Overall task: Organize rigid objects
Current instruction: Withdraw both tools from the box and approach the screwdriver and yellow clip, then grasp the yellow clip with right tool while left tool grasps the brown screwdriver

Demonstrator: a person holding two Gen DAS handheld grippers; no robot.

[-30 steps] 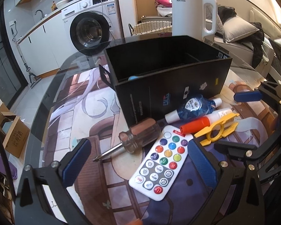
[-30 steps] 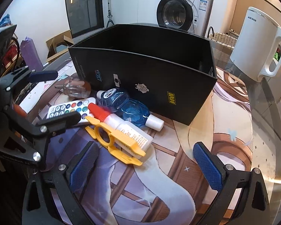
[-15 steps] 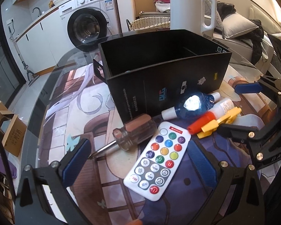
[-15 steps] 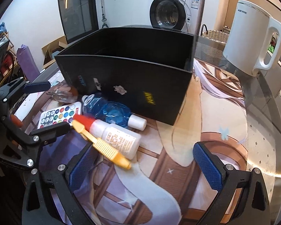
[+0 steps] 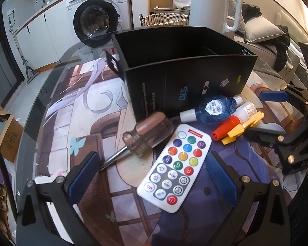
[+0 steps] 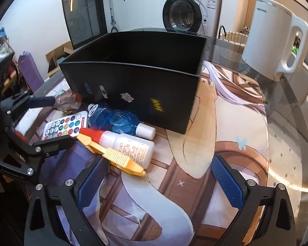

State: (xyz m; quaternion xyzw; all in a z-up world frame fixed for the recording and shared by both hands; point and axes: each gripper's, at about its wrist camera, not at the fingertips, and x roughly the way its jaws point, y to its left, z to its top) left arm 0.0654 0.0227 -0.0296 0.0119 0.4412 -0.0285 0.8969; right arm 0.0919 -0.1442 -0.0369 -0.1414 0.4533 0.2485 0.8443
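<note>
Lying in front of the black box (image 5: 186, 82), 5 items are clustered on the glass table (image 6: 287, 143): a screwdriver (image 5: 145, 135), a remote control (image 5: 174, 170), a blue bottle (image 5: 213, 110), a red-capped bottle (image 6: 129, 145) and a yellow clip (image 6: 115, 155). "AUX" is printed on the white kettle (image 5: 209, 6). Both the left gripper (image 5: 152, 176) and right gripper (image 6: 160, 180) are spread wide, with nothing held.
</note>
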